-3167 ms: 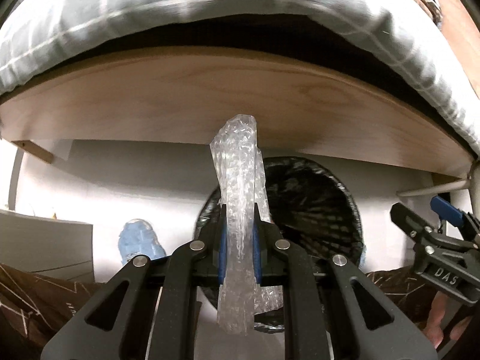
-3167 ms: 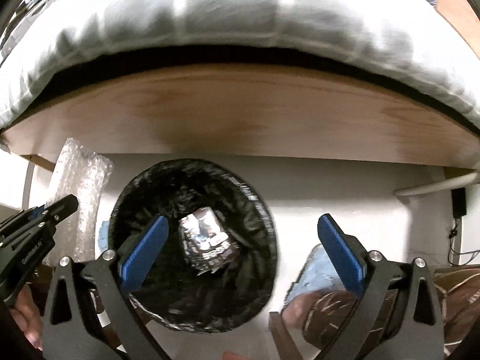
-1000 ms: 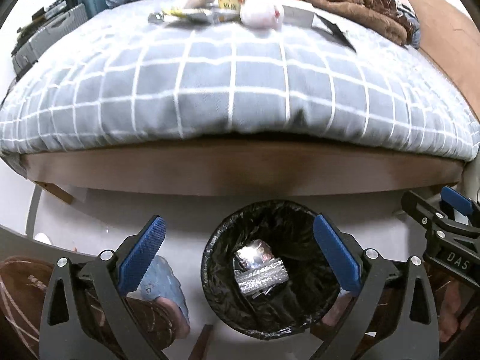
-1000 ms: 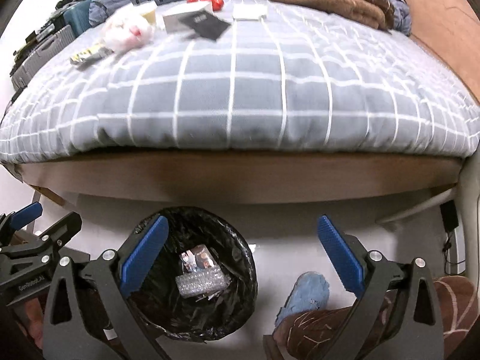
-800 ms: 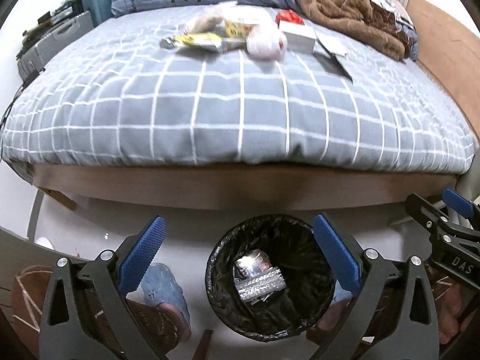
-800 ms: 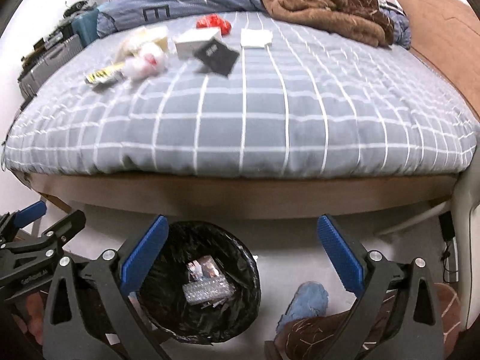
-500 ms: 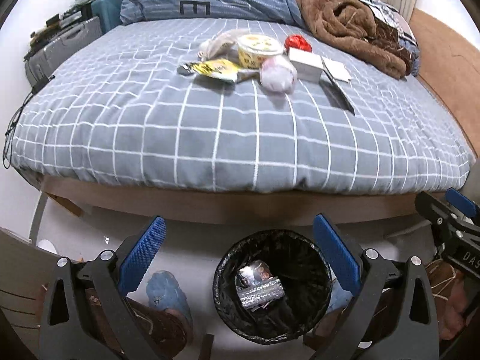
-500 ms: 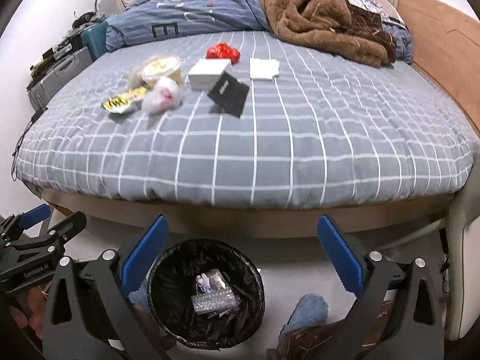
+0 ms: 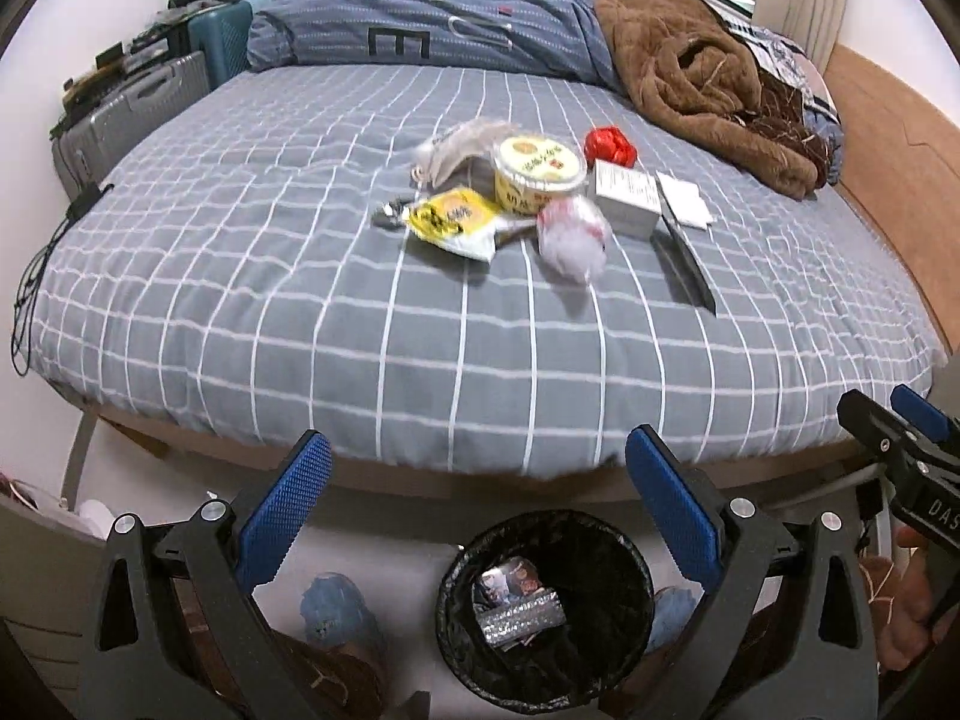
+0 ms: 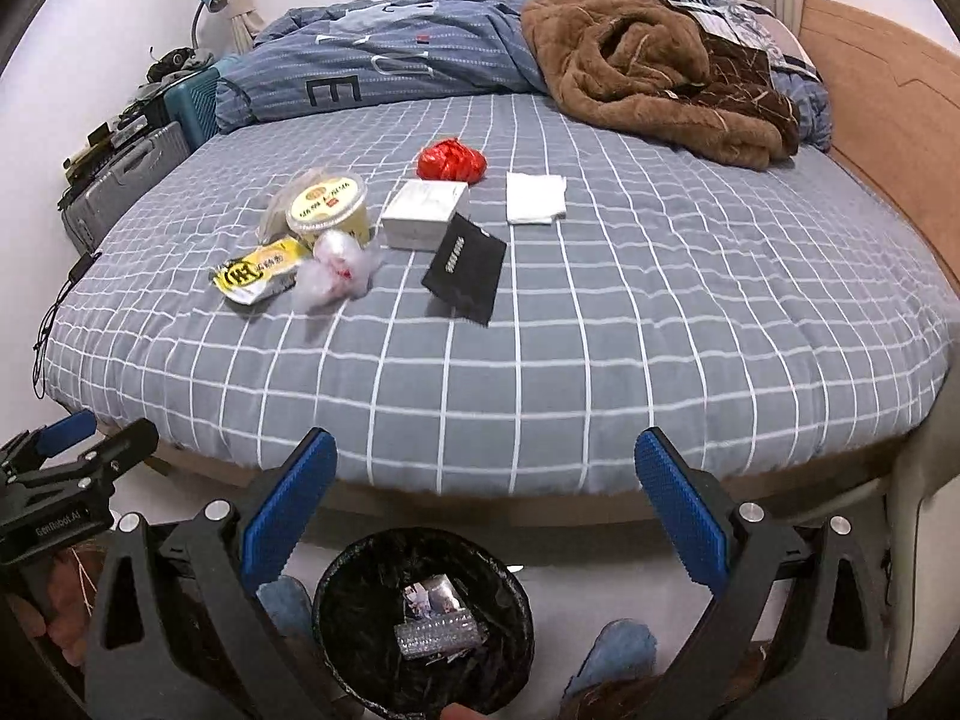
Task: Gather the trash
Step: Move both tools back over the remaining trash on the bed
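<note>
Change: both views are now taking in the whole bed (image 9: 480, 324) top, where 3.2 s ago they were facing only the bed's wooden edge; the bubble wrap (image 9: 521, 617) that the left gripper (image 9: 477, 501) was clamping is now lying inside the bin (image 9: 543, 606).
Left fingers: standing wide apart with nothing between them, the blue pads (image 9: 282, 507) framing the bin below.
Right fingers: the right gripper (image 10: 480, 507) is likewise spread wide and carrying nothing.
Bin: sitting on the floor at the foot of the bed, black liner, holding the clear bubble wrap and a shiny foil wrapper (image 10: 433, 594).
Remaining trash: lying on the grey checked bed cover, well beyond both grippers.
Cluster: yellow tub (image 10: 327, 207), yellow wrapper (image 10: 255, 273) and crumpled clear plastic (image 10: 336, 279) are lying close together; a white box (image 10: 425, 213) is sitting just beside them, with a black card (image 10: 467, 267) leaning against it.
Farther back: red crumpled wrapper (image 10: 451, 161) and white napkin (image 10: 535, 197).
Bedding: brown blanket (image 10: 648, 63) is lying bunched at the head end.
</note>
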A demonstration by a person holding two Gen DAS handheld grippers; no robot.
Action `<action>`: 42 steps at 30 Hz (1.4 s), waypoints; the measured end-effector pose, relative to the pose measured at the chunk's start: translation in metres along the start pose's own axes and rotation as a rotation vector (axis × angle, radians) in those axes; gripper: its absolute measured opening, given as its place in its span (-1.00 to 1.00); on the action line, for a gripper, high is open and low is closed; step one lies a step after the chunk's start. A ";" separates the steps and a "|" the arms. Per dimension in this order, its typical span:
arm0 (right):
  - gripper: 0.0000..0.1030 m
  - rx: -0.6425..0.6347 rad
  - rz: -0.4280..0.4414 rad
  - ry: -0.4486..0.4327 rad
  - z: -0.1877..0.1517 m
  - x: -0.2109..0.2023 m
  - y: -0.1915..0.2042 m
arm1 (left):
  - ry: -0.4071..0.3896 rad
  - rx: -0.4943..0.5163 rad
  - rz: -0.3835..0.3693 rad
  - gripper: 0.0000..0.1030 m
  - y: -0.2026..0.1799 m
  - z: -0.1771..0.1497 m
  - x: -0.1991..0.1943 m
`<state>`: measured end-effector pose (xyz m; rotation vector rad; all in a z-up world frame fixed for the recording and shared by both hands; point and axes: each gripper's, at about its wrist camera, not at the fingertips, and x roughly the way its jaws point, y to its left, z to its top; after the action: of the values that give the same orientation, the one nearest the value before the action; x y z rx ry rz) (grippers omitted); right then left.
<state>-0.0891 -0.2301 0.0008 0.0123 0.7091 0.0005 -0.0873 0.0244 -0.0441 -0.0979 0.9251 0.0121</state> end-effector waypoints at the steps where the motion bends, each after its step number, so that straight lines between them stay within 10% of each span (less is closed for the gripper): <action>1: 0.86 0.001 0.000 -0.001 0.004 0.001 0.001 | -0.002 -0.001 -0.003 0.86 0.000 0.004 0.000; 26: 0.81 -0.020 -0.004 0.033 0.104 0.088 0.007 | 0.026 0.020 -0.002 0.84 0.021 0.115 0.090; 42: 0.63 -0.009 0.005 0.165 0.118 0.187 0.006 | 0.135 0.211 -0.031 0.77 0.015 0.138 0.177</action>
<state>0.1299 -0.2245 -0.0313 0.0052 0.8743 0.0095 0.1283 0.0460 -0.1042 0.0840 1.0540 -0.1224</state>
